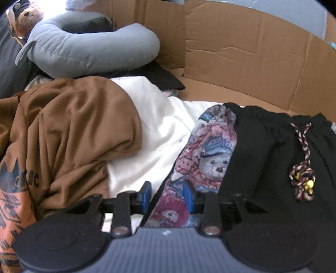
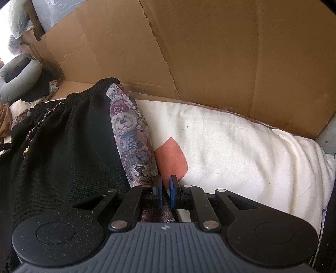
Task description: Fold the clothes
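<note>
Black shorts (image 1: 262, 157) with a teddy-bear tapestry side panel (image 1: 210, 151) and a braided drawstring (image 1: 302, 176) lie flat on a white sheet (image 1: 163, 130). My left gripper (image 1: 168, 194) hangs over the panel's left edge. Its blue pads stand apart with the patterned cloth between them, and a gap shows beside the left pad. In the right wrist view the same shorts (image 2: 69, 147) show their other bear panel (image 2: 132, 142). My right gripper (image 2: 166, 188) is shut on that panel's edge, and the patterned cloth runs under its pads.
A crumpled brown printed T-shirt (image 1: 79, 130) lies left of the shorts. Behind it are a grey neck pillow (image 1: 94, 52), a black garment (image 1: 163, 77) and a teddy bear toy (image 1: 27, 16). Cardboard walls (image 1: 241, 52) close the back. The white bedding bears an orange patch (image 2: 172, 155).
</note>
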### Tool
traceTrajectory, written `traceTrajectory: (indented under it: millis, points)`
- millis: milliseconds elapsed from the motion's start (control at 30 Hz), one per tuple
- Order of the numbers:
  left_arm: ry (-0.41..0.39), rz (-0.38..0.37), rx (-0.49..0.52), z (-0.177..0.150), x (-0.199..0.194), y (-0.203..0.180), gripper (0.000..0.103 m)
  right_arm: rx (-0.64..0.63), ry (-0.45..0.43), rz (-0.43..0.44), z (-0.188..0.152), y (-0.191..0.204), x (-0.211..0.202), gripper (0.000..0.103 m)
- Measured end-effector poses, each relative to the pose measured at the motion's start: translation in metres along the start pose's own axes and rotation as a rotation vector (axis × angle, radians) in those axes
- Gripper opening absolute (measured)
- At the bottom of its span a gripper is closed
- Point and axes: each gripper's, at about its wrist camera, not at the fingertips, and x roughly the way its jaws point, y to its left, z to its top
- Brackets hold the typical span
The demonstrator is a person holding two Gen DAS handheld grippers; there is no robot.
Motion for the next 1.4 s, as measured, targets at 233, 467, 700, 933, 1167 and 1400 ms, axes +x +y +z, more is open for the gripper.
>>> traceTrajectory:
  millis: [233,467,700,933,1167,1400]
  points:
    - [0.018,0.007,0.049,0.005,-0.003,0.002,0.005,-0.052,0.011,-0.002,0.000,0.007,0.002,0.004]
    - [0.000,0.081,0.047,0.010,-0.011,0.018,0.004,-0.155,-0.007,-0.091,0.002,0.019,-0.005,0.000]
    - [0.026,0.102,0.046,0.008,-0.003,0.018,0.004,-0.024,-0.025,-0.096,0.002,-0.007,-0.007,0.000]
    - [0.026,0.090,0.053,0.008,-0.006,0.019,0.005,0.041,-0.067,-0.015,0.009,-0.003,-0.003,0.017]
    - [0.022,0.085,0.059,0.007,-0.006,0.019,0.005,0.041,-0.120,0.009,0.014,0.018,0.002,0.020]
    - [0.024,0.078,0.067,0.007,-0.005,0.020,0.006,0.008,-0.078,0.007,0.013,0.028,0.014,0.023]
